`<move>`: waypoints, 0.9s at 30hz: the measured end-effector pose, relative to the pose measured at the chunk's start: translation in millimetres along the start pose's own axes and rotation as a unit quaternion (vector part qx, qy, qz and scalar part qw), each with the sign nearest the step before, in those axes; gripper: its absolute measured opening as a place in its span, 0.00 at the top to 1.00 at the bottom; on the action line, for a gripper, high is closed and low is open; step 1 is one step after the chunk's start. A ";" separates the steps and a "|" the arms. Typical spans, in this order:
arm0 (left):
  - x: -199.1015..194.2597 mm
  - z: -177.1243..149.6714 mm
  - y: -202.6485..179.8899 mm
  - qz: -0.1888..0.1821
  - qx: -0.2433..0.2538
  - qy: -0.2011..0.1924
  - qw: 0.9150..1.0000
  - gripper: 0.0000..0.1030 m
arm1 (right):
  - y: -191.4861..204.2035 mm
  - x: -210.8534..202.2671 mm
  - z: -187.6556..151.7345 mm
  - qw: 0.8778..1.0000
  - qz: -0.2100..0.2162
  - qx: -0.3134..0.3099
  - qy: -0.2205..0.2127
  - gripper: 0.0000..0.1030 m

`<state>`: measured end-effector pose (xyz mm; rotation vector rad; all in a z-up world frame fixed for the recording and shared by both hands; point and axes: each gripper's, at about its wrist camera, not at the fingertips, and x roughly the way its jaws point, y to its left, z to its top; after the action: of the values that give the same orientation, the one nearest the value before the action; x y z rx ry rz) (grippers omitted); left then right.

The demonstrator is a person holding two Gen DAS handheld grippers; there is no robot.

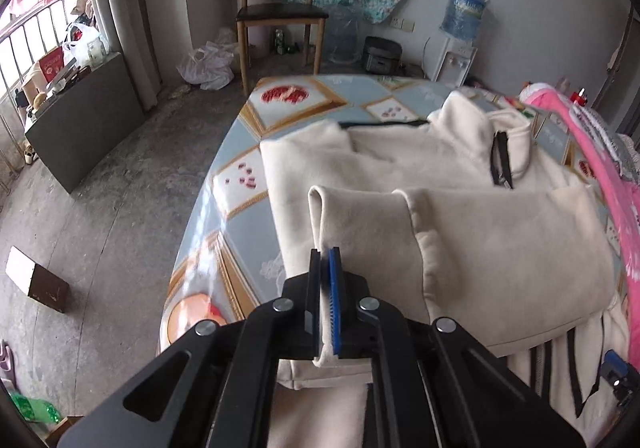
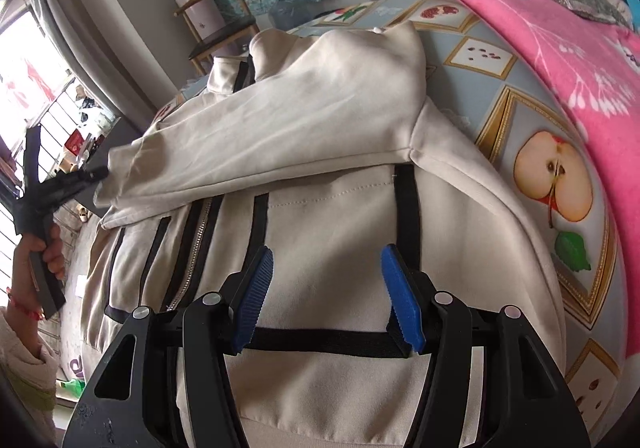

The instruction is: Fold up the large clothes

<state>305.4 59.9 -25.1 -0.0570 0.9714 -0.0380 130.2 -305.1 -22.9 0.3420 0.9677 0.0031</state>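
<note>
A cream jacket (image 1: 440, 164) with black trim and a front zipper lies spread on the table, collar at the far end. My left gripper (image 1: 326, 252) is shut on the cuff of one sleeve (image 1: 360, 216), with cream cloth pinched between its pads. The right wrist view shows that sleeve (image 2: 280, 120) stretched across the jacket's chest toward my left gripper (image 2: 90, 174), which a hand (image 2: 40, 252) holds at the far left. My right gripper (image 2: 327, 250) hovers open over the jacket's lower body (image 2: 332, 216), with nothing between its blue pads.
The table wears a blue cloth with fruit pictures (image 1: 248, 184). A pink blanket (image 2: 560, 48) lies along its right side. A wooden chair (image 1: 280, 12), a water dispenser (image 1: 460, 28) and a dark cabinet (image 1: 80, 128) stand around bare concrete floor, with a small box (image 1: 36, 284).
</note>
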 end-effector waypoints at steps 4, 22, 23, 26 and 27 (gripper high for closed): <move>9.8 -14.4 -0.7 0.020 0.016 0.003 1.000 0.96 | -2.1 -16.7 10.8 1.000 0.015 -0.004 -0.005 0.46; 11.9 -10.2 -6.0 0.041 0.030 0.018 0.999 0.96 | -99.7 104.8 219.0 0.986 0.035 0.153 0.063 0.63; 12.1 -10.3 -6.5 0.042 0.032 0.019 0.998 0.96 | -100.0 110.1 221.4 0.985 0.035 0.153 0.069 0.68; 13.0 -10.5 -7.9 0.044 0.033 0.018 0.998 0.96 | -97.6 117.4 227.0 0.987 0.024 0.141 0.076 0.87; 13.2 -10.5 -8.0 0.044 0.033 0.018 0.998 0.96 | -95.6 115.3 227.7 0.988 0.015 0.134 0.072 0.94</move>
<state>304.1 50.9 -41.4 0.0470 1.0075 0.0095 365.6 -442.5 -25.3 0.6101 1.1082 -0.0769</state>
